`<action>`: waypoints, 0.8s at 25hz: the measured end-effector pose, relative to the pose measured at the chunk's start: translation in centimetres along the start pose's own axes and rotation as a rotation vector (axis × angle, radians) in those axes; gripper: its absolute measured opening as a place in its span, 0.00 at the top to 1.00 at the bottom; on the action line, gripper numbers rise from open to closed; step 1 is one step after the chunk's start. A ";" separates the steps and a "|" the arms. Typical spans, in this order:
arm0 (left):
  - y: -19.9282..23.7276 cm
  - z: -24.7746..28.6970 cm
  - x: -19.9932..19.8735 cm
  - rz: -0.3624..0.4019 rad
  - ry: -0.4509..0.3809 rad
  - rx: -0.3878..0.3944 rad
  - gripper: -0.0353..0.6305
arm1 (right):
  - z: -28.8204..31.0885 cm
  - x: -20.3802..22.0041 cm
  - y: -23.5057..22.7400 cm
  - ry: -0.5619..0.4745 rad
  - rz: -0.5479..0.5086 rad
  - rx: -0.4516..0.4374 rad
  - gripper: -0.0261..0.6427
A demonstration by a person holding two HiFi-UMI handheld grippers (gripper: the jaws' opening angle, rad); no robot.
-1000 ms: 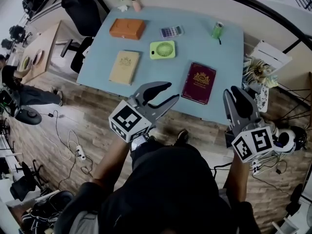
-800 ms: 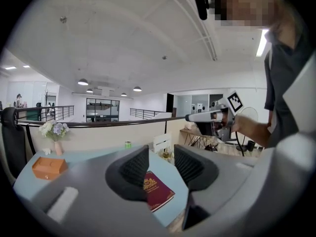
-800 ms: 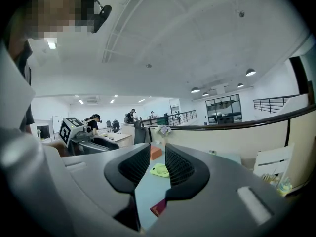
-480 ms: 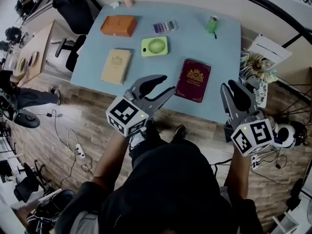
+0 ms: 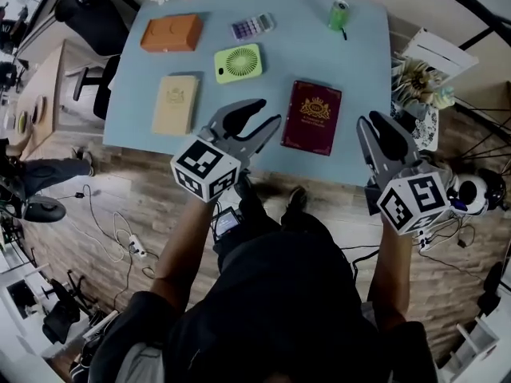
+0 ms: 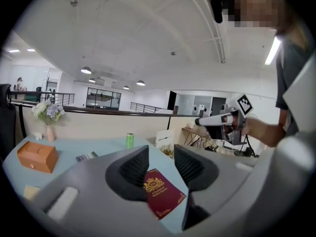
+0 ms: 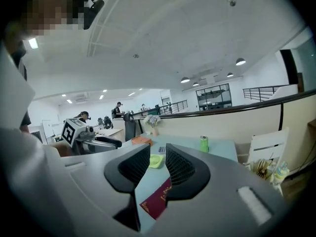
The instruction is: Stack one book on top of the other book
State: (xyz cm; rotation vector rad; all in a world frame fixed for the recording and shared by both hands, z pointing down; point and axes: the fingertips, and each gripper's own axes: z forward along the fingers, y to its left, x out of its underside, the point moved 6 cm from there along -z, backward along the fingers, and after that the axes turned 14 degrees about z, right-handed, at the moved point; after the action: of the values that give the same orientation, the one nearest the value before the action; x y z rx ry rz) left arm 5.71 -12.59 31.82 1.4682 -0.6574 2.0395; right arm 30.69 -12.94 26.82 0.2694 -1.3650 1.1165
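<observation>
A maroon book (image 5: 312,117) with a gold crest lies flat near the front edge of the light blue table (image 5: 359,78). A tan book (image 5: 175,104) lies flat at the table's left. My left gripper (image 5: 257,119) hovers over the front edge between the two books, open and empty. The maroon book (image 6: 160,192) shows through its jaws. My right gripper (image 5: 382,136) is held off the table's front right corner, open by a narrow gap and empty. It looks along the maroon book (image 7: 155,201).
Further back on the table are an orange box (image 5: 171,32), a green fan (image 5: 238,62), a calculator (image 5: 253,26) and a green can (image 5: 339,14). A black office chair (image 5: 92,18) stands at the left. Clutter and a white rack (image 5: 435,70) sit right of the table.
Both grippers have come closer to the table's front edge, the left one now over it. The head view has shifted forward. Both jaws stay empty and the books have not moved.
</observation>
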 end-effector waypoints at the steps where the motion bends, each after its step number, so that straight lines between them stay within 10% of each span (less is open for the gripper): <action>1: 0.2 0.4 0.5 -0.007 0.008 0.006 0.63 | 0.4 0.3 -0.5 0.002 0.007 0.005 0.82; 20: 2.3 8.8 11.5 -0.166 0.183 0.104 0.63 | 7.3 9.5 -9.3 0.171 0.174 0.139 0.82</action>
State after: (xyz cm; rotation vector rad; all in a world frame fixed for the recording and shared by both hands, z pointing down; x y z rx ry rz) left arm 7.28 -18.49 45.18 1.3250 -0.3492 2.0723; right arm 31.32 -18.45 40.96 0.1530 -1.1780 1.3508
